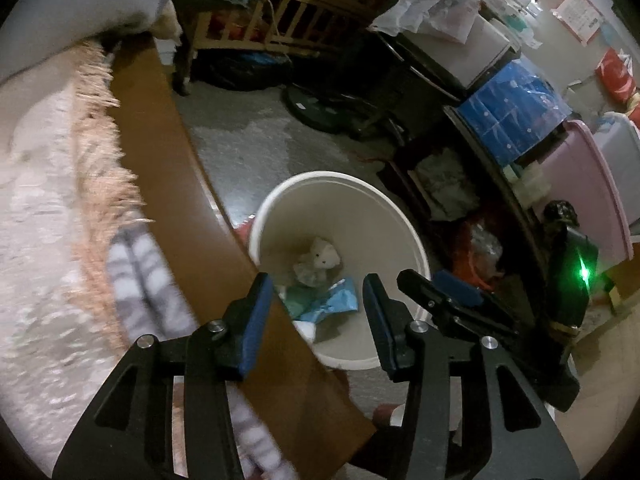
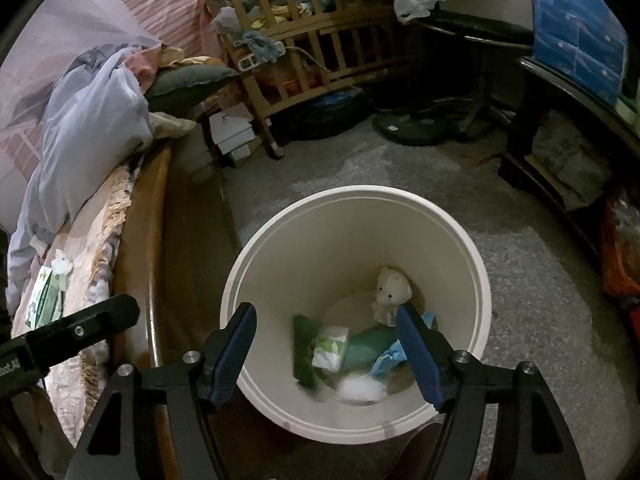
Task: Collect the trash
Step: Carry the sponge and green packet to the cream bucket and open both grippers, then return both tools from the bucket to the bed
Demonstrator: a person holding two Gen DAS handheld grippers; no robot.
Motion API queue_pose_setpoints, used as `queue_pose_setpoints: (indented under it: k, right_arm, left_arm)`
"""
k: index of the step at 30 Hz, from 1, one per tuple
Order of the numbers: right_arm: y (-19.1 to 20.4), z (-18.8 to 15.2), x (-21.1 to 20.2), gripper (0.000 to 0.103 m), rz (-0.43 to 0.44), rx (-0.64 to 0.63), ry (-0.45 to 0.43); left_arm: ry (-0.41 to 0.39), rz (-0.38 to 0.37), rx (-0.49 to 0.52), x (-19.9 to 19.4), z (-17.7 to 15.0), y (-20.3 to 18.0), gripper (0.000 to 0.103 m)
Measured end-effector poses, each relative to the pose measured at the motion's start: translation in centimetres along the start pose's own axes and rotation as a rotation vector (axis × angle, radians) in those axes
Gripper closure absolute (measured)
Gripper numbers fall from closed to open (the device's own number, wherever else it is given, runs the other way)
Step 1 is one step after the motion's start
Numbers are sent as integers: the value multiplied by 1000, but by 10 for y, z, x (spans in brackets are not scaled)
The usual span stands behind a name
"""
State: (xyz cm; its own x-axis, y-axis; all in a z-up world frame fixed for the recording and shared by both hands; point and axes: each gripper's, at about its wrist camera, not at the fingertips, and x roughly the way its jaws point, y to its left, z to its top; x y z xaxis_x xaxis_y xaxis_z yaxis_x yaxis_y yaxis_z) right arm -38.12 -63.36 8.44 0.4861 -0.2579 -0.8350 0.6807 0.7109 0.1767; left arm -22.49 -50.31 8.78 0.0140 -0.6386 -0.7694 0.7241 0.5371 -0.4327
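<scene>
Through the left wrist view, the left gripper (image 1: 316,308) stood part open and empty over the bin (image 1: 404,224), with trash (image 1: 320,280) at its bottom just past the tips at 12 o'clock, and the right gripper (image 1: 436,280) beside it at 2 o'clock. Through the right wrist view, the right gripper (image 2: 326,340) hung wide and empty above the same bin (image 2: 476,256), where a pale toy (image 2: 390,290), a packet (image 2: 330,346) and blue wrap (image 2: 390,360) lay. All looked light, soft and crushable, best pinched at a loose fold or edge.
</scene>
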Motion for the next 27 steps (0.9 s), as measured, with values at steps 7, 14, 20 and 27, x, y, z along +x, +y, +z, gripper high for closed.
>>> queue_pose_setpoints:
  k: [7,14,20,27]
  right_arm:
    - [24,-2,-2,33,32,-61,-24]
    - [56,-9,-6,33,78,-150,-52]
    - [91,-16,-12,33,127,-207,-58]
    - [165,-27,-24,33,245,-293,-41]
  left_arm:
    - [-58,131,9,-34,-12,17,58]
    - [-95,199,-16,-68,-27,45,58]
    - [-126,269,-57,-110,-47,79,58]
    - [-150,350,-148,-159,-74,136,58]
